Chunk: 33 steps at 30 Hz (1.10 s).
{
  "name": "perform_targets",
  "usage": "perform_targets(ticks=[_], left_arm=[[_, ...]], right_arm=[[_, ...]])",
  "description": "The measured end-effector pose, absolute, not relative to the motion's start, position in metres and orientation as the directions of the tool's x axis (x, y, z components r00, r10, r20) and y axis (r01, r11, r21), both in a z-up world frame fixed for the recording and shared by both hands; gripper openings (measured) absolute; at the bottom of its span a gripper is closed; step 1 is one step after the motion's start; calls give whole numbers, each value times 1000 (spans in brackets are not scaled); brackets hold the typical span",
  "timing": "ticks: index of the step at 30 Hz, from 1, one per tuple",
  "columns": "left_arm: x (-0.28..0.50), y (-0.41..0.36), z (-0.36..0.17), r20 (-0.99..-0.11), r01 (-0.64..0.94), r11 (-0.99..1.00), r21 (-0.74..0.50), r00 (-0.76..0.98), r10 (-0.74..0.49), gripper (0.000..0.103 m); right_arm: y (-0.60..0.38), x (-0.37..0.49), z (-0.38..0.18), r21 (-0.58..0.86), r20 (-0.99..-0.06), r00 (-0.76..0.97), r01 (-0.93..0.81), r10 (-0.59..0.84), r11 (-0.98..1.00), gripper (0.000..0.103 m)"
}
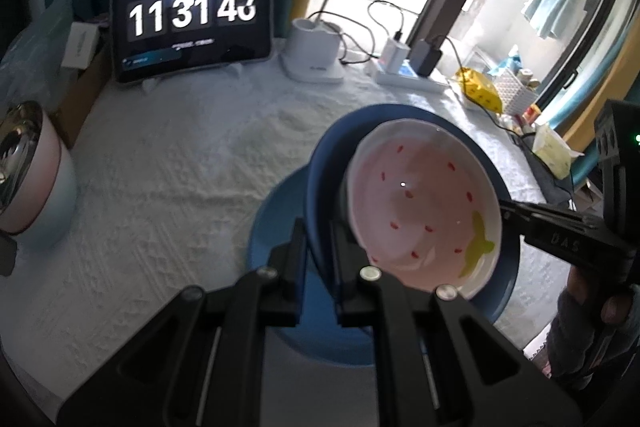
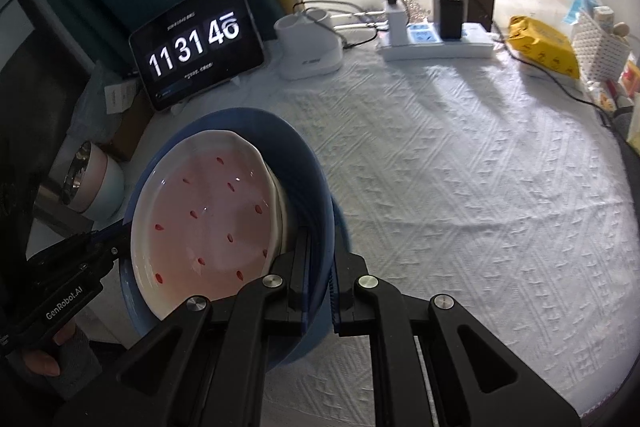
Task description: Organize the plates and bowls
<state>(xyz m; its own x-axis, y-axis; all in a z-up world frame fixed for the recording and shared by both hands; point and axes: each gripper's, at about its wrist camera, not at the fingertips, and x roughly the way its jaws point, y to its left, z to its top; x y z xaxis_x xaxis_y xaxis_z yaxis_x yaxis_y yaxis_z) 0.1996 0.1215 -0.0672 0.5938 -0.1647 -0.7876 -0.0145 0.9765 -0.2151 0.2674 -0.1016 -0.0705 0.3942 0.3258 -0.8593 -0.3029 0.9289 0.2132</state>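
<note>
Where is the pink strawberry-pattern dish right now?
The pink dish sits inside the blue bowl, whose rim the left gripper and right gripper clamp from opposite sides above the white tablecloth.

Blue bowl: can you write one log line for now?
left gripper: shut on blue bowl rim | right gripper: shut on opposite rim | strawberry bowl: inside

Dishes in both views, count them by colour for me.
Blue: 2, the blue bowl and the blue plate
Pink strawberry print: 1, the strawberry bowl
Pink and pale blue, steel inside: 1, the steel-lined bowl
Total: 4
</note>
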Motion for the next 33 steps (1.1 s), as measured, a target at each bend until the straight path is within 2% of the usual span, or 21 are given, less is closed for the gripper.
perform_targets(ticks=[10,19,24,33], left_arm=[[200,133,-80,-803,-38,976,-216,576,-155,8],[201,129,-81,-807,-38,975,-219,569,-159,8],[201,128,-83,-811,-35,974,-222,561,-165,9],[202,130,-84,-810,-20,974,-225,559,-176,10]], right_arm=[[-88,270,-91,241,-875,344,-302,342,922,9],[-90,271,-90,246,-874,344,-292,342,924,9],[-86,267,-87,197,-895,338,-288,292,937,11],[-90,272,-87,227,-895,316,-282,313,932,11]])
